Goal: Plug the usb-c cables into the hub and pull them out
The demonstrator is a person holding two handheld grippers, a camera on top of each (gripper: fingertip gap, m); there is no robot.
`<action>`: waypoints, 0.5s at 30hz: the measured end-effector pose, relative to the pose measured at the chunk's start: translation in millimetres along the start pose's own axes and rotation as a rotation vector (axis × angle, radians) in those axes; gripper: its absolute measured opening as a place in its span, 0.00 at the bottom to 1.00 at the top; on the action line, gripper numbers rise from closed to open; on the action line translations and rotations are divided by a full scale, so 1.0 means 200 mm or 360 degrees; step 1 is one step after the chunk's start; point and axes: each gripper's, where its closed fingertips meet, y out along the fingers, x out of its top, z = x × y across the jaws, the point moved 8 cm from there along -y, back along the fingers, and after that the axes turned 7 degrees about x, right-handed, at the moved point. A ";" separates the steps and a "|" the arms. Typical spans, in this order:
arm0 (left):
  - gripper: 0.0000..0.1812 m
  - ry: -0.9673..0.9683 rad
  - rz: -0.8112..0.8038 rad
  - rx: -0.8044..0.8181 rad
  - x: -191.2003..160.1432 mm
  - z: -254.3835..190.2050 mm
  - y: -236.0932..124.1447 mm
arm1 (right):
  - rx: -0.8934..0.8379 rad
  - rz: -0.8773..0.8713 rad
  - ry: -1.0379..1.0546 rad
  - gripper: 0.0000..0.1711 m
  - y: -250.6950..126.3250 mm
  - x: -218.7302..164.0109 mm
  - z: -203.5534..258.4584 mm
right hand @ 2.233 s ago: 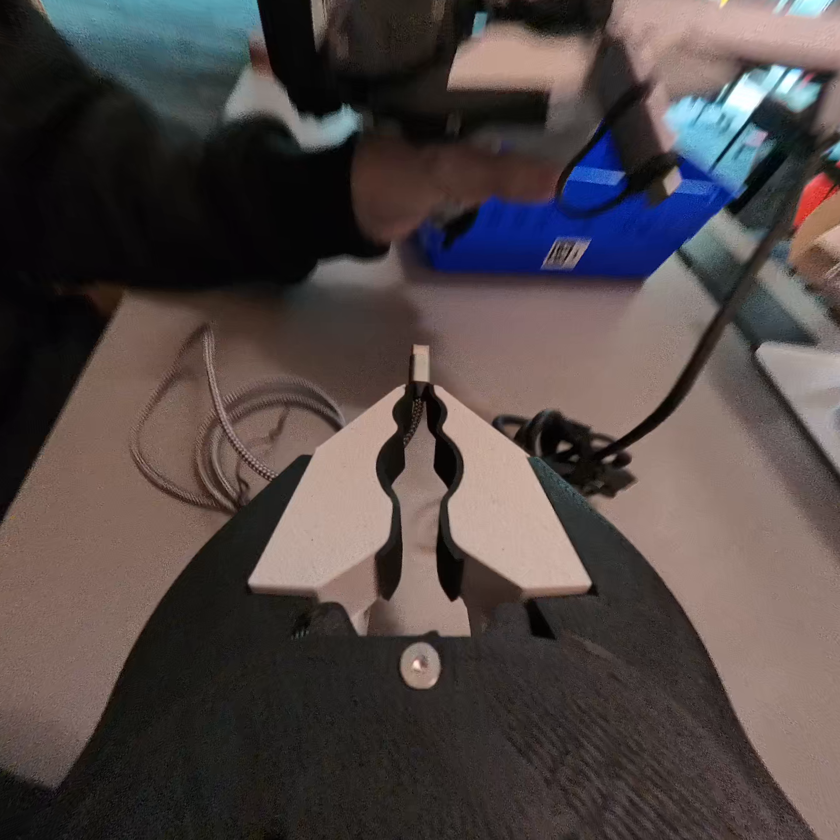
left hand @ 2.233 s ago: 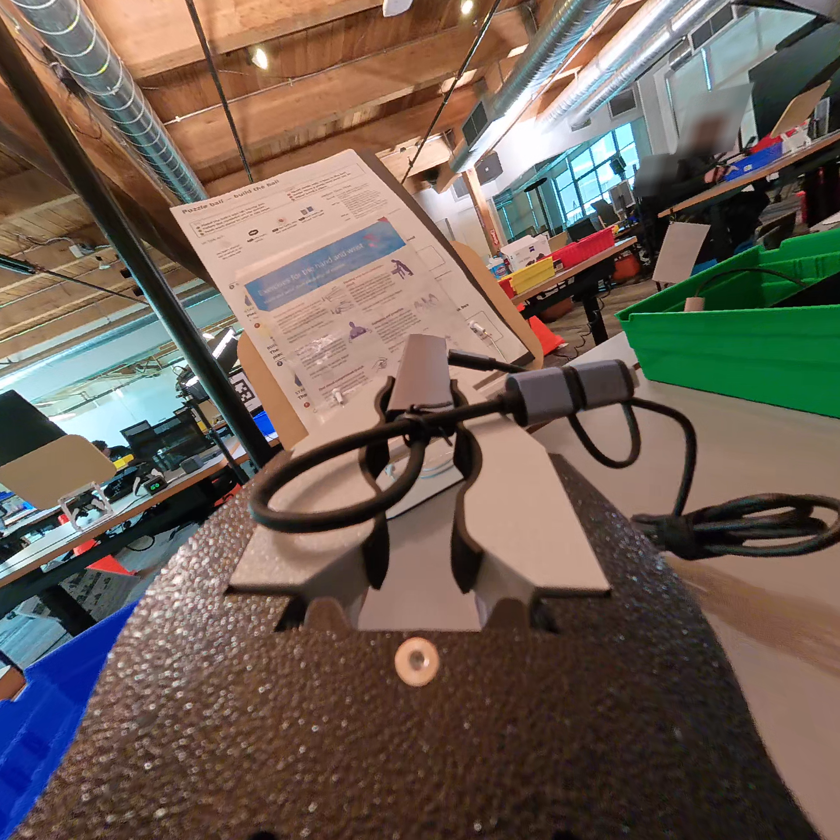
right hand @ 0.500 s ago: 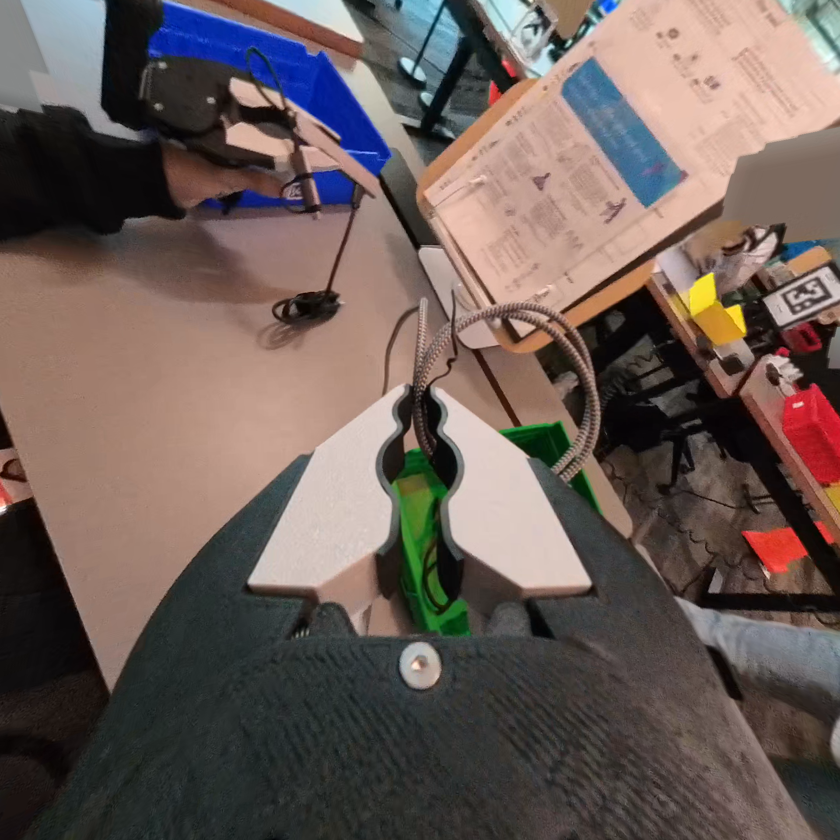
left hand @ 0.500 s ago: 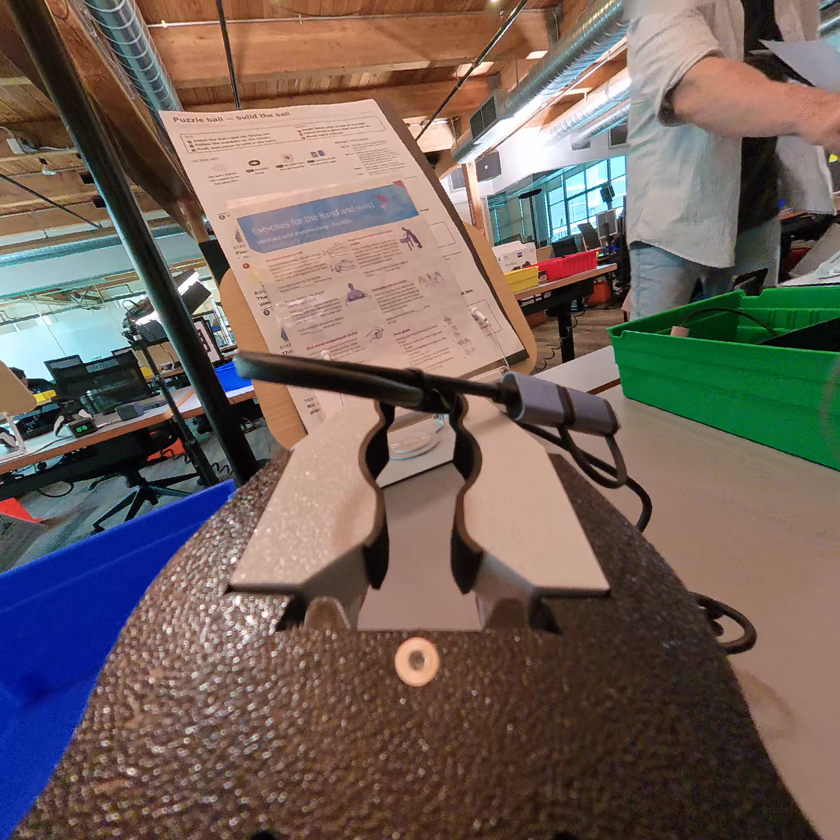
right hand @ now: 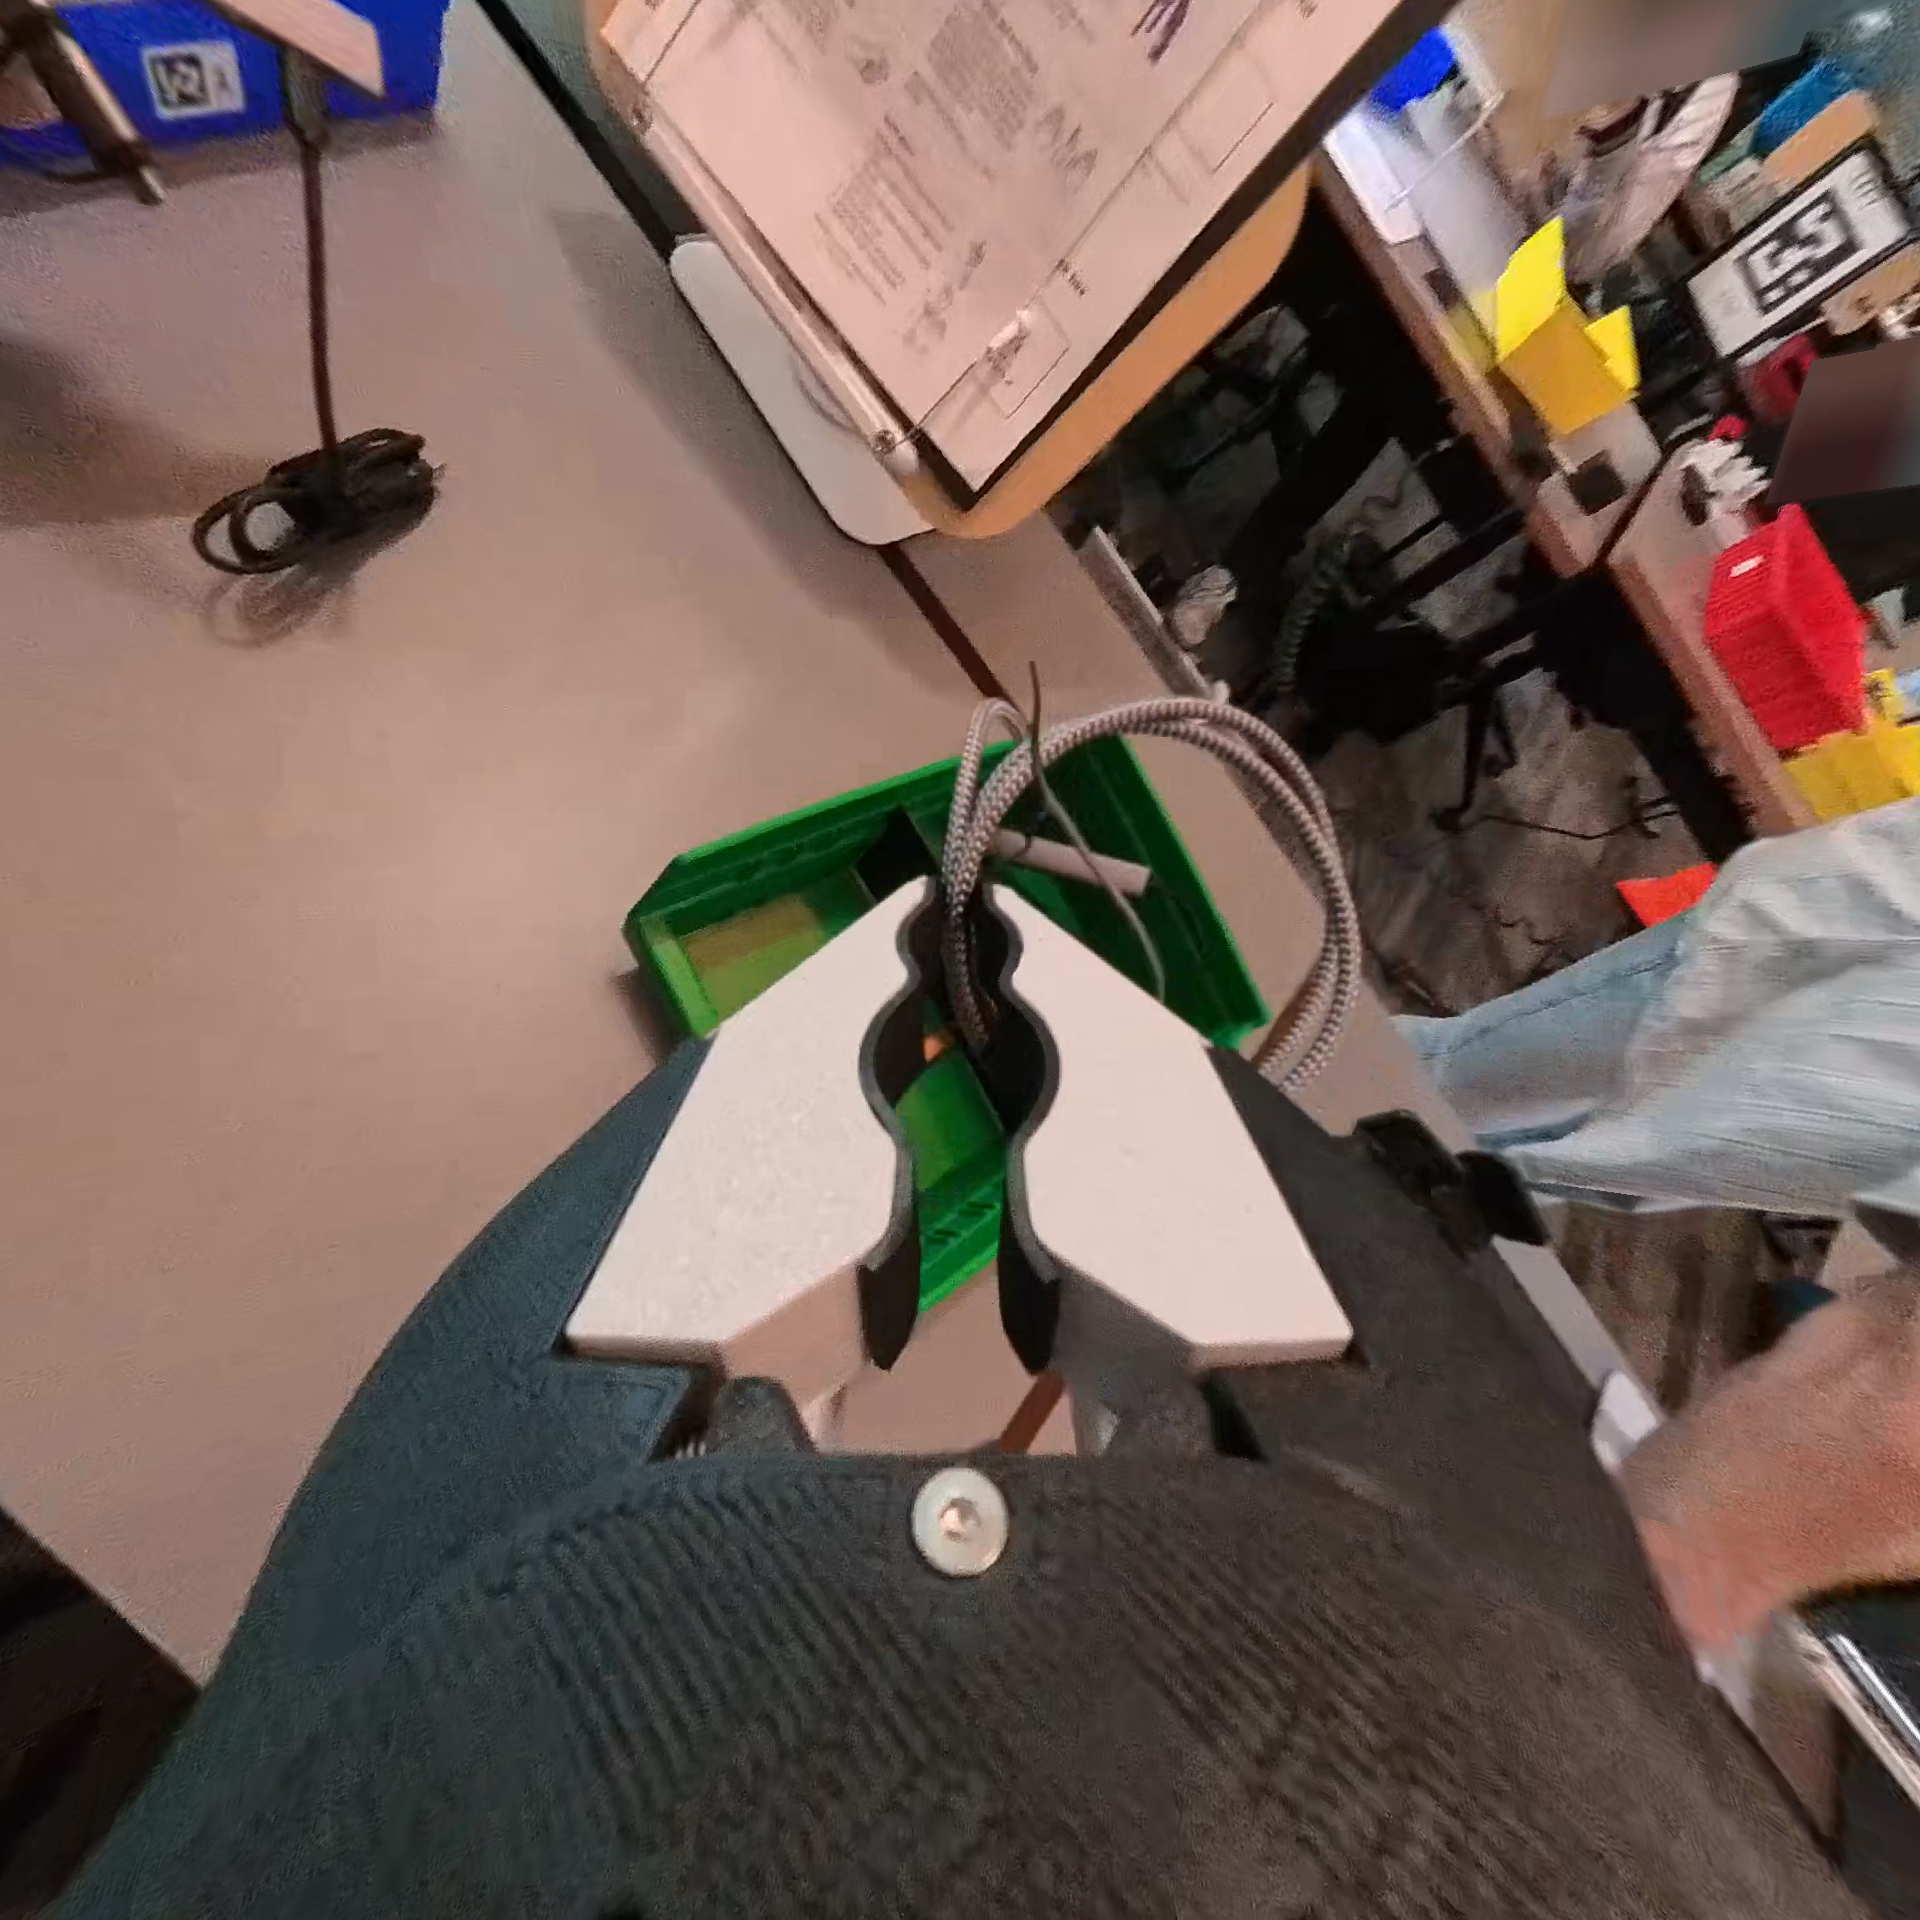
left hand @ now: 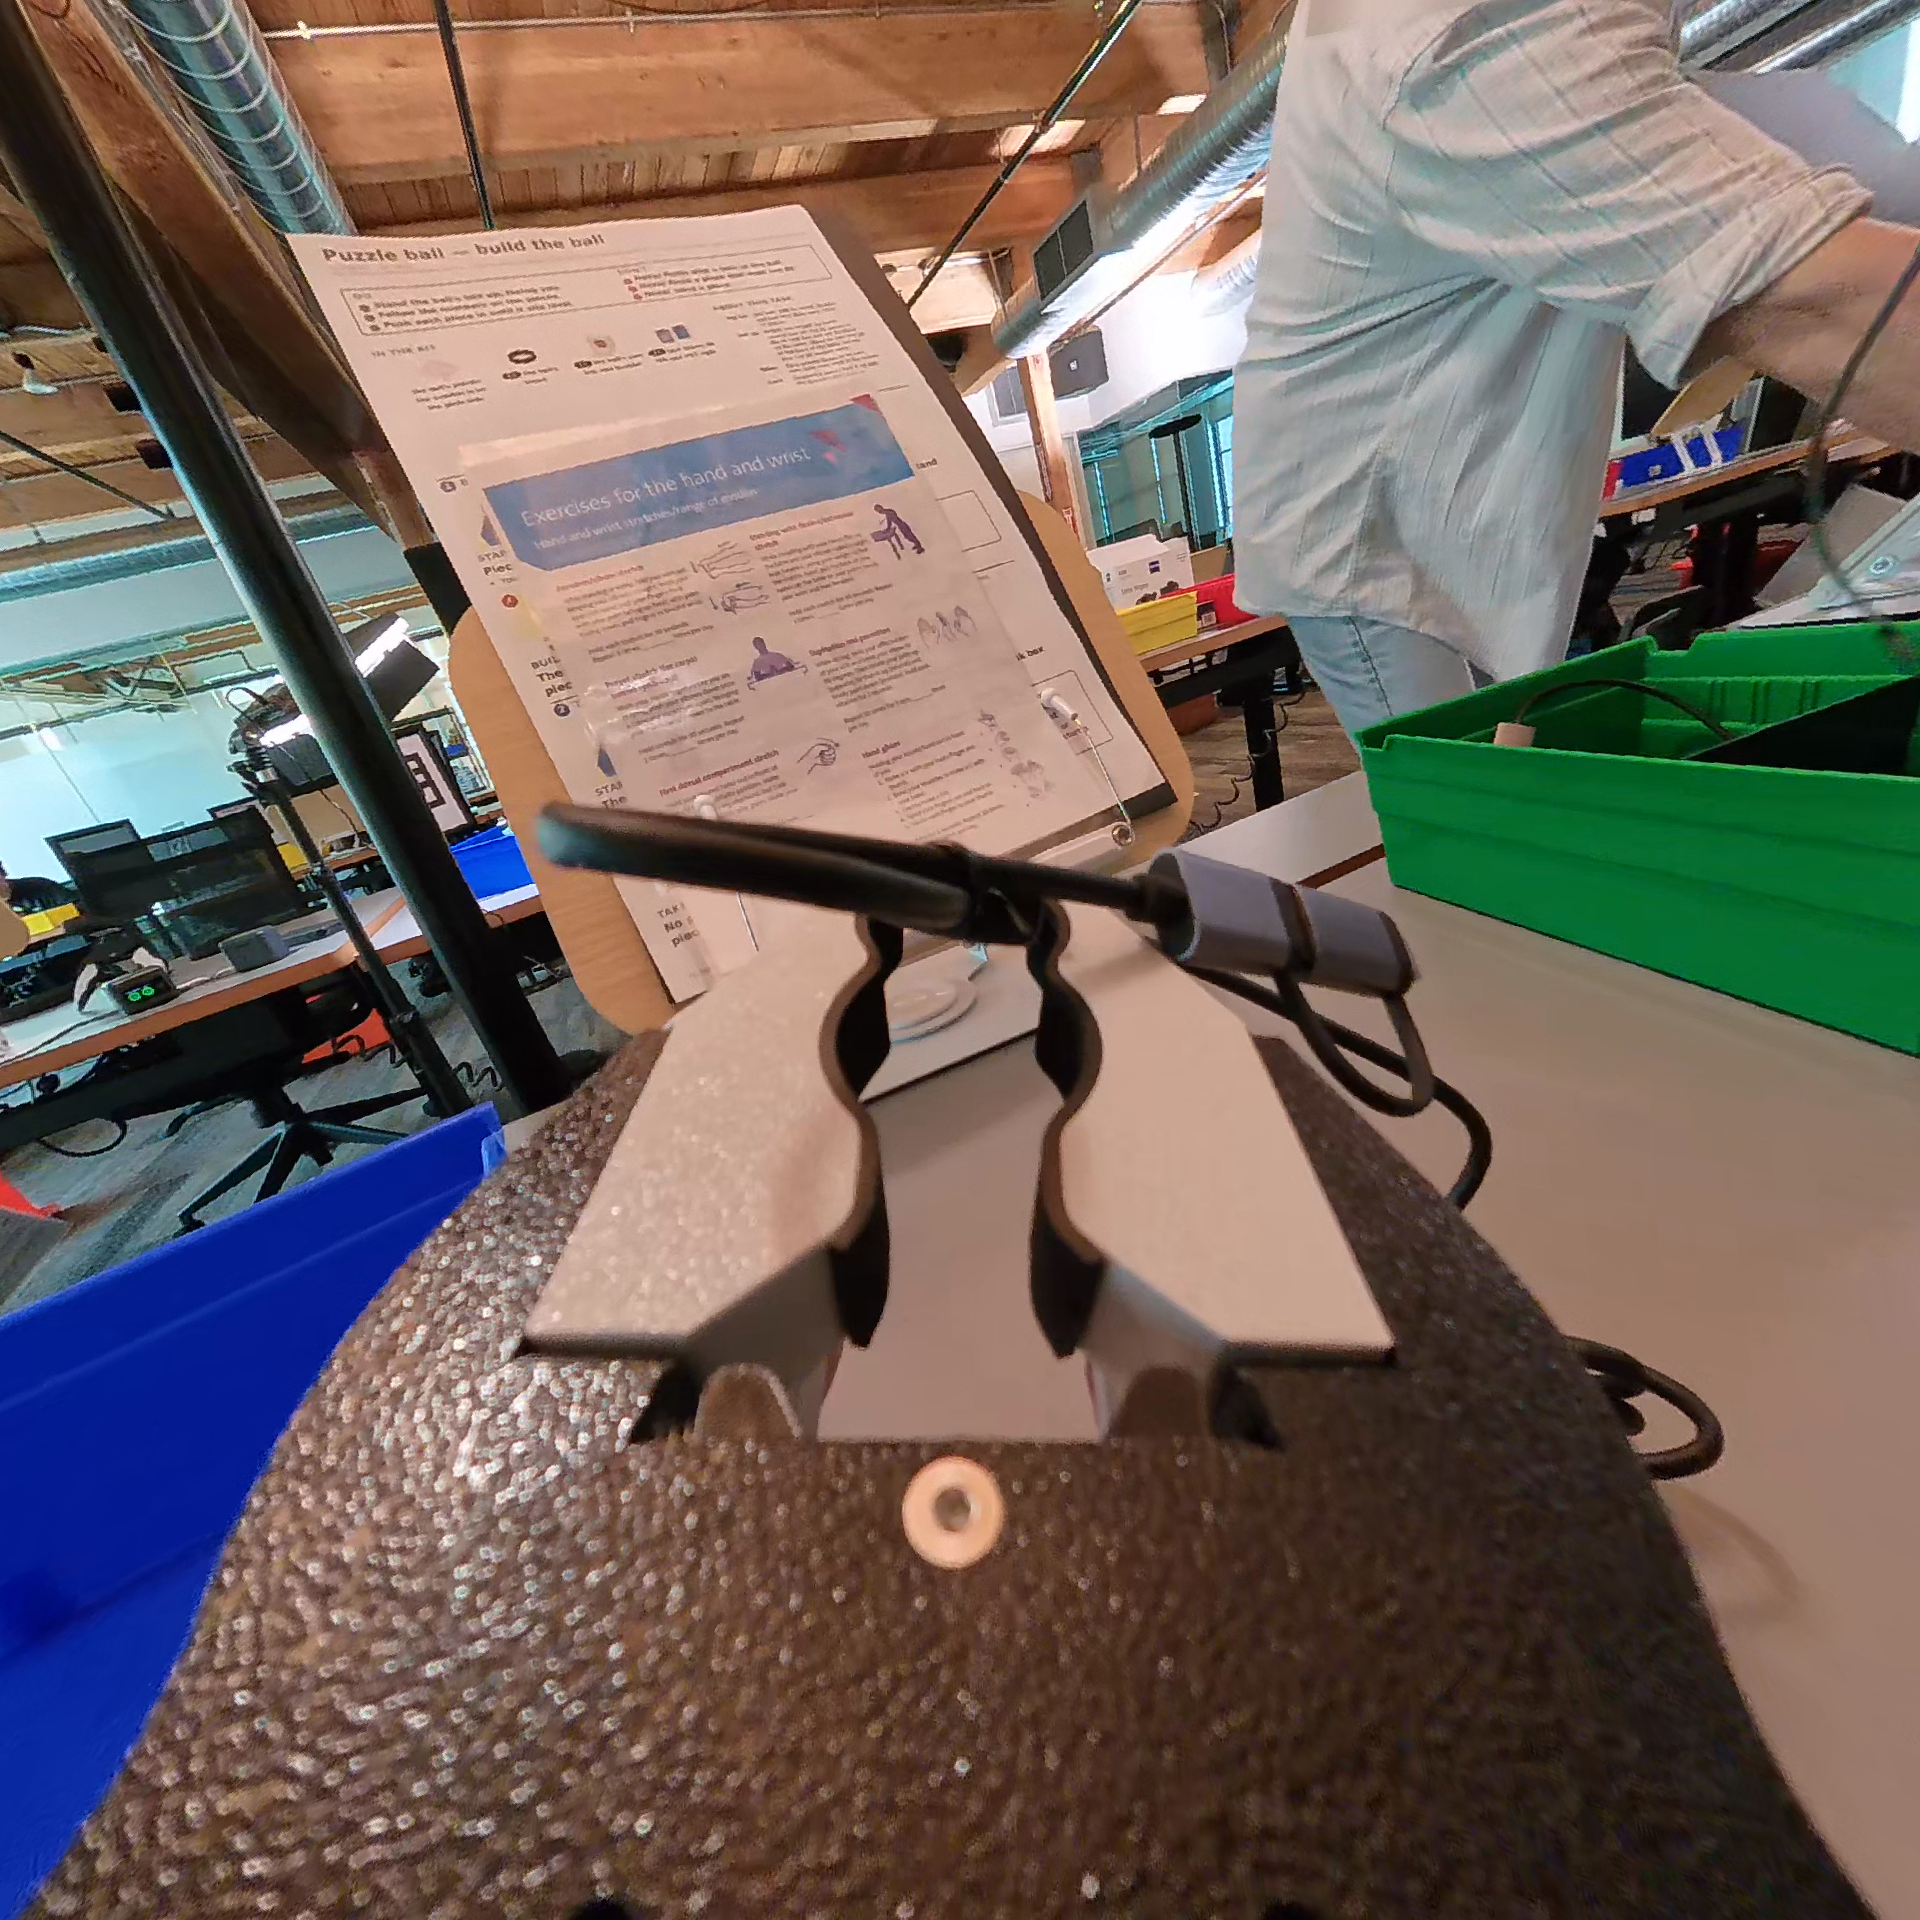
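Note:
My left gripper (left hand: 961, 925) is shut on a black cable (left hand: 727, 857) and holds it above the table. The cable's two joined grey plugs (left hand: 1278, 925) stick out to the right of the fingertips. The cable's coiled end (right hand: 312, 499) rests on the table (right hand: 416, 831), hanging from the left gripper's finger (right hand: 312, 26) in the right wrist view. My right gripper (right hand: 961, 920) is shut on a grey braided cable (right hand: 1320, 883), which loops out to the right. It hangs above a green bin (right hand: 727, 862). I see no hub.
The green bin (left hand: 1610, 831) stands at the table's right end with a white plug (right hand: 1081, 868) and a thin wire inside. A blue bin (left hand: 208, 1403) is on the left. A paper-covered board (left hand: 727, 571) stands behind. A person in a light shirt (left hand: 1455, 312) stands by the green bin. One gripper's finger ends stand about 40 centimetres off the other's.
My right gripper has carried the braided cable up off the table and over the green bin. My left gripper has kept its hold on the black cable, and the person has come closer.

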 end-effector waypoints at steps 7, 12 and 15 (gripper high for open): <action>0.12 -0.0022 0.0009 -0.0005 -0.01 0.01 0.00 | 0.0167 -0.0166 0.0103 0.02 0.12 0.01 0.02; 0.12 -0.0036 0.0019 -0.0016 -0.01 0.01 0.01 | 0.0103 -0.0315 0.0136 0.02 0.07 0.05 -0.03; 0.12 -0.0038 0.0016 -0.0022 -0.01 0.01 0.01 | -0.0257 -0.0390 0.0188 0.02 -0.06 0.09 -0.12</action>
